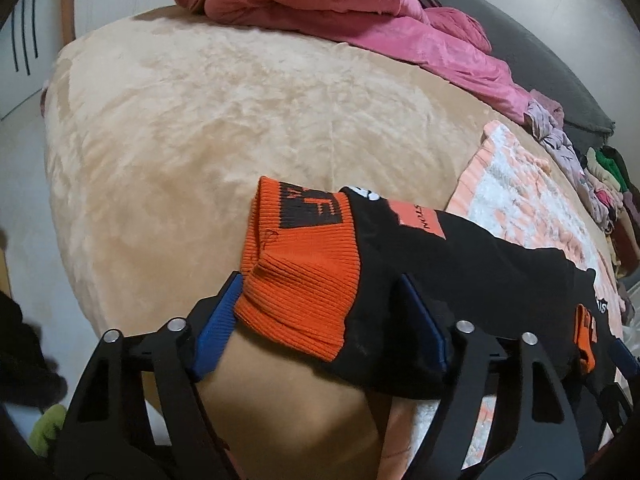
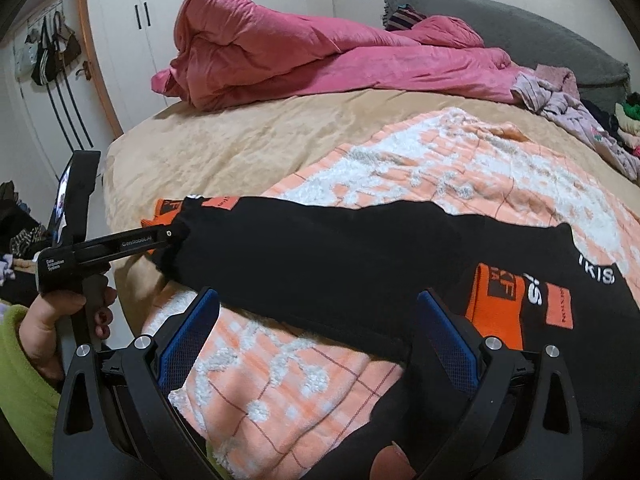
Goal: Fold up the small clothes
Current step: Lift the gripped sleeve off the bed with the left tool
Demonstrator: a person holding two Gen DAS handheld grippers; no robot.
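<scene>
On beige bed [image 2: 224, 148], one black garment [image 2: 320, 256], two orange cuffs, two tongs spread.

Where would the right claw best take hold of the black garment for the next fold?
Probably the near edge of the black garment, just left of its orange cuff, approached from the bed's front. That edge lies flat between the open right claw.
</scene>
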